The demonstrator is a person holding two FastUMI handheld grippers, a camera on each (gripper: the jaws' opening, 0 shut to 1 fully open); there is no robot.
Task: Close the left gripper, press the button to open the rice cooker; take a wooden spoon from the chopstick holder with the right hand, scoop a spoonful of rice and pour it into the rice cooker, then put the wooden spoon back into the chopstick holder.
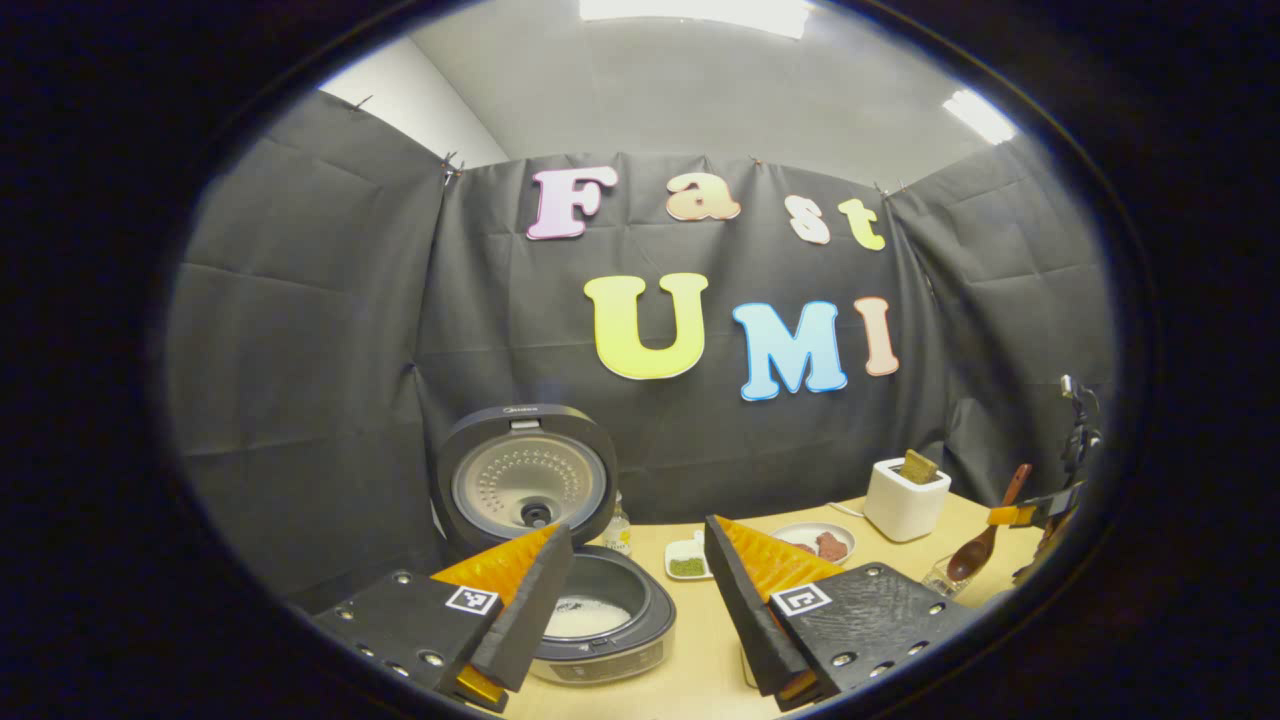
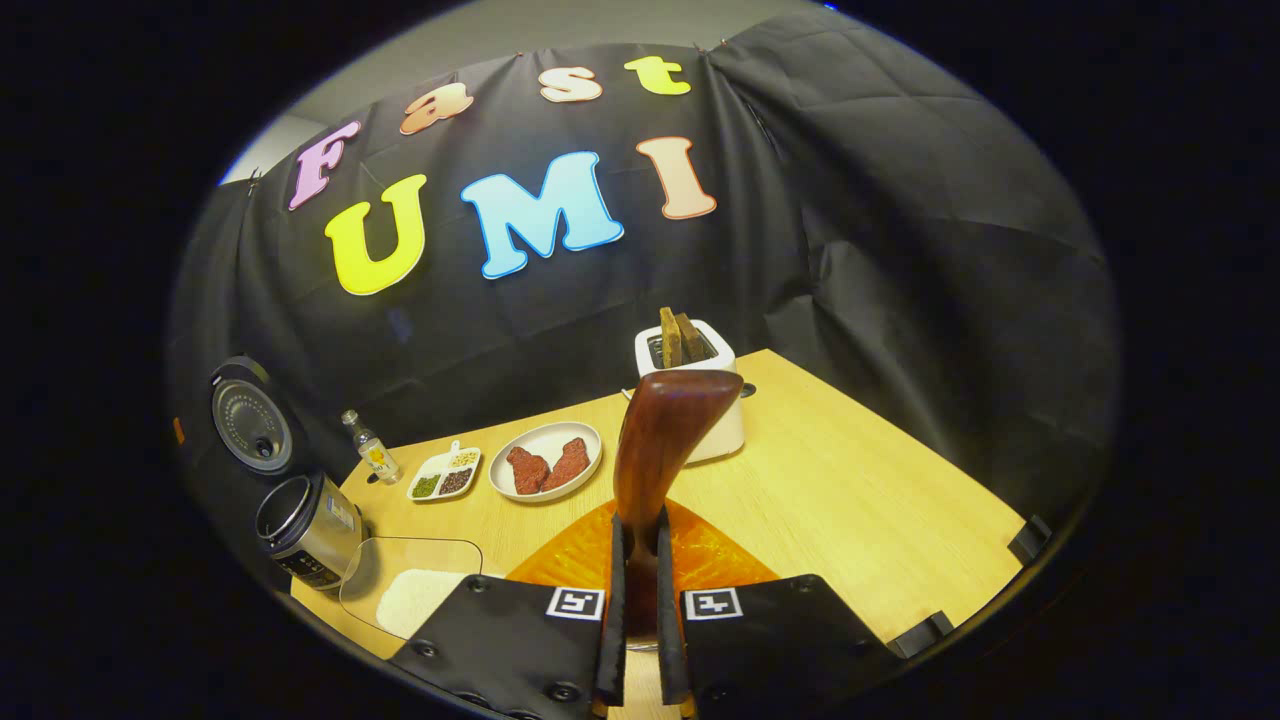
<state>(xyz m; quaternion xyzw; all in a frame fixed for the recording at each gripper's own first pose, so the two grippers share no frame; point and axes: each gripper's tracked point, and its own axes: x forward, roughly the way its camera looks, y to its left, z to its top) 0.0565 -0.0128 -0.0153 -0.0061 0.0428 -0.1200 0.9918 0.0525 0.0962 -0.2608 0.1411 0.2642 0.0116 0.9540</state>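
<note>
In right tool [image 2: 640, 600], wooden spoon [image 2: 660, 440].

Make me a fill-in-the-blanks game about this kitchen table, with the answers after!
1. The lid of the rice cooker is ____.
2. The right gripper holds a wooden ____.
3. The left gripper's fingers are ____, with nothing between them.
4. Two brown slices stick up from the white ____ at the back of the table.

Answers: open; spoon; open; toaster
</note>
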